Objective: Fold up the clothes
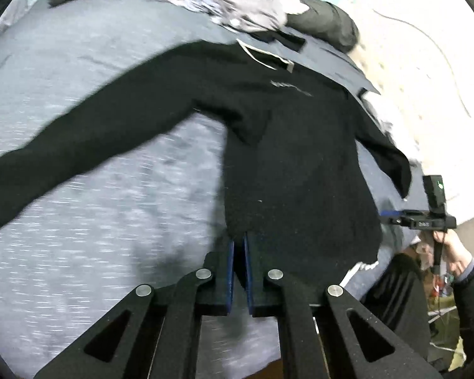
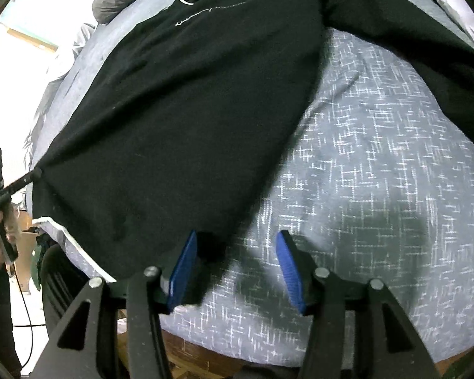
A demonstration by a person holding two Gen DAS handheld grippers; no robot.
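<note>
A black long-sleeved sweatshirt point(image 1: 294, 145) lies spread on a grey-blue patterned bed cover point(image 1: 94, 214), one sleeve point(image 1: 79, 145) stretched out to the left. My left gripper point(image 1: 239, 240) is shut on the sweatshirt's bottom hem at its left corner. In the right wrist view the sweatshirt point(image 2: 186, 117) fills the middle. My right gripper point(image 2: 237, 240) is open, its blue pads point(image 2: 183, 268) at the hem's right corner, the cloth lying between and over the left pad. The other gripper shows at the far left point(image 2: 31, 175), pinching the hem.
A pile of grey and black clothes point(image 1: 237, 6) lies at the head of the bed. A dark pillow point(image 1: 328, 22) sits beside it. The bed's front edge and a wooden floor point(image 2: 186, 357) show below. The right gripper and hand point(image 1: 426, 218) appear at the right.
</note>
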